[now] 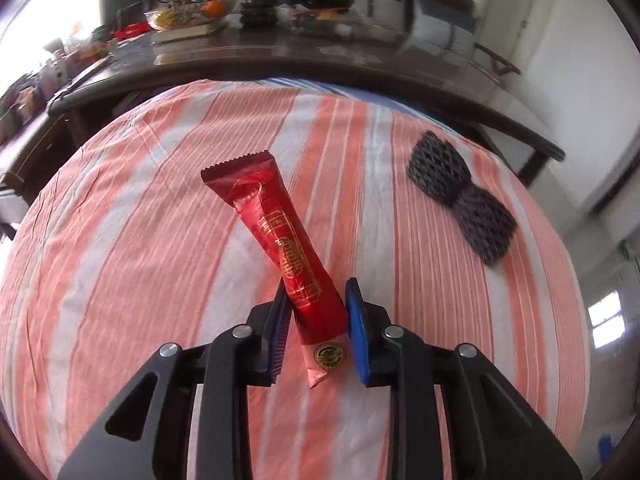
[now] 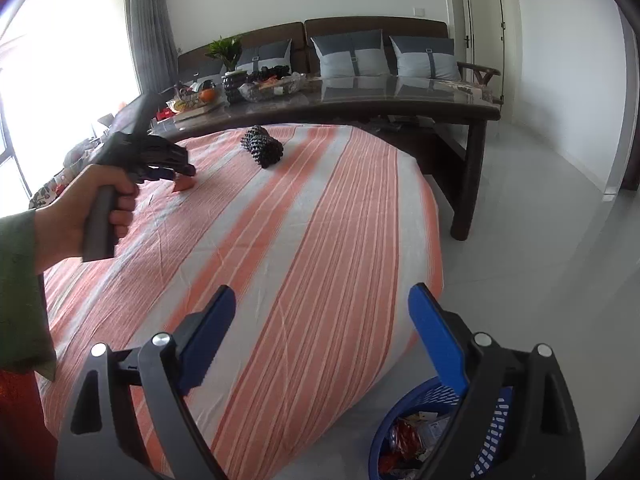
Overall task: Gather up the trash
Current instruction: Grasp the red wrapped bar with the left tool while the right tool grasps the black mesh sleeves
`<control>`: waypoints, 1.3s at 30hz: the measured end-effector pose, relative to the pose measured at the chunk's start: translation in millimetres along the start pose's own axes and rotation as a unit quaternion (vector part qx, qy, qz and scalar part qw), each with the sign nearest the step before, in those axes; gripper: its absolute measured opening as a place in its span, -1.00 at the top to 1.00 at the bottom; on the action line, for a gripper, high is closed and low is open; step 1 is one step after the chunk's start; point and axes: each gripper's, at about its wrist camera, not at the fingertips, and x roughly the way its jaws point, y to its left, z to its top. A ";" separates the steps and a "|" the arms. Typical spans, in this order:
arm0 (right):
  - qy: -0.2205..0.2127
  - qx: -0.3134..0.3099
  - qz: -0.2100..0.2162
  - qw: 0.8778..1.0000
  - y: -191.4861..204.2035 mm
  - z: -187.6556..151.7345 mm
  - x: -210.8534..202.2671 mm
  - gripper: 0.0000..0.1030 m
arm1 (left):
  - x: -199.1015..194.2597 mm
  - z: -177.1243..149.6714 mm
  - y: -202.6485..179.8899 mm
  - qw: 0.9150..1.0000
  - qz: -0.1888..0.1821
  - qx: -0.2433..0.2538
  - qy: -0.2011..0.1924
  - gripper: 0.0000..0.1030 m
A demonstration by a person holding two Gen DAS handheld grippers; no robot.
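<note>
A long red snack wrapper (image 1: pixel 272 216) lies on the orange-and-white striped sheet (image 1: pixel 140 260), pointing away from me. My left gripper (image 1: pixel 317 285) is shut on its near end, a blue pad pressing on each side. In the right wrist view a hand holds that left gripper (image 2: pixel 180 168) low over the sheet, and only the wrapper's pale end (image 2: pixel 184 185) shows. A black foam net sleeve (image 1: pixel 460 196) (image 2: pixel 262 146) lies free further right. My right gripper (image 2: pixel 322 291) stands open with nothing between its pads, above the sheet's near edge.
A blue plastic basket (image 2: pixel 376 446) with wrappers inside stands on the floor at the lower right. Beyond the sheet is a dark coffee table (image 2: pixel 400 98) with bowls, fruit and a plant, then a sofa with cushions (image 2: pixel 352 56). White floor (image 2: pixel 540 220) lies to the right.
</note>
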 end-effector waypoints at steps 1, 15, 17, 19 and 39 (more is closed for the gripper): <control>0.007 -0.002 -0.001 1.000 0.7 1.0 3.6 -0.67 | -6.5 -5.9 5.5 1.000 -0.010 0.012 0.004 0.49; 0.133 -0.121 0.004 0.984 85.5 163.9 184.6 -0.67 | -53.9 -75.9 29.9 0.978 -0.142 0.147 0.037 0.53; 0.134 -0.121 -0.005 0.984 93.3 179.2 213.0 -0.67 | -53.3 -79.4 23.9 0.973 -0.160 0.162 0.046 0.53; 0.135 -0.110 -0.013 0.985 95.1 187.8 233.8 -0.67 | -53.6 -84.8 18.7 0.970 -0.160 0.179 0.047 0.53; 0.179 -0.046 0.001 0.983 59.7 52.3 88.8 0.27 | -73.0 -101.2 4.7 0.974 -0.133 0.179 0.022 -0.50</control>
